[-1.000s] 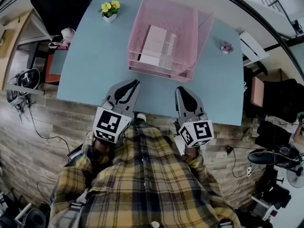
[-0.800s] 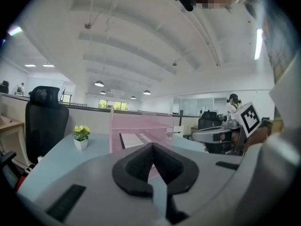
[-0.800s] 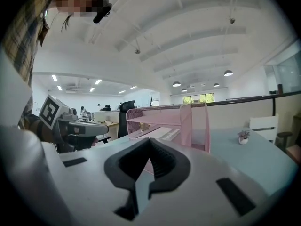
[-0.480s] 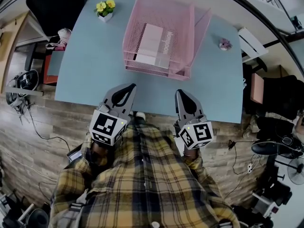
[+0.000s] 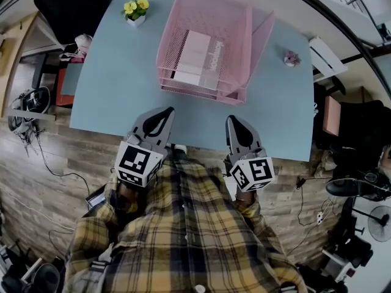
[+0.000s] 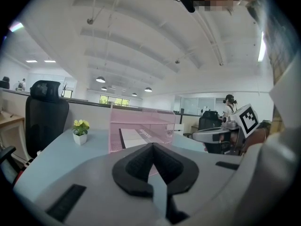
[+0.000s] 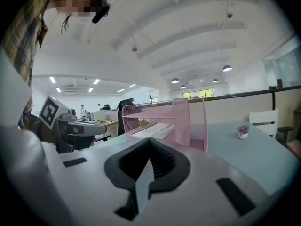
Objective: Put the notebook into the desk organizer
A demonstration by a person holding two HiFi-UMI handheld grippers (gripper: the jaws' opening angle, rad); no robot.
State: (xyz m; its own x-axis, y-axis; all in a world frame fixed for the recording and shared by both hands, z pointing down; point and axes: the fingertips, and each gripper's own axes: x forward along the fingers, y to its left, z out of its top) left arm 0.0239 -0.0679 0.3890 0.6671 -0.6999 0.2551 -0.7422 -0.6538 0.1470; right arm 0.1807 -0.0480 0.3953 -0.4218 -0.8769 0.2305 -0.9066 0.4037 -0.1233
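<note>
A white and pink notebook (image 5: 198, 60) lies flat inside the pink mesh desk organizer (image 5: 241, 47) at the back middle of the pale blue desk (image 5: 122, 84). The notebook (image 6: 136, 138) shows on a shelf of the organizer (image 6: 141, 126) in the left gripper view, and the notebook (image 7: 150, 131) and organizer (image 7: 183, 121) show likewise in the right gripper view. My left gripper (image 5: 167, 111) is shut and empty at the desk's near edge. My right gripper (image 5: 233, 119) is shut and empty beside it. Both stand well short of the organizer.
A small pot of yellow flowers (image 5: 135, 12) stands at the desk's back left. A small pink ornament (image 5: 291, 58) sits at the back right. A black office chair (image 6: 44, 121) stands left of the desk. Cables and gear lie on the wooden floor (image 5: 36, 182) around it.
Both grippers' jaws have come together from a slight gap. Neither hand has shifted noticeably; the camera view has moved a little.
</note>
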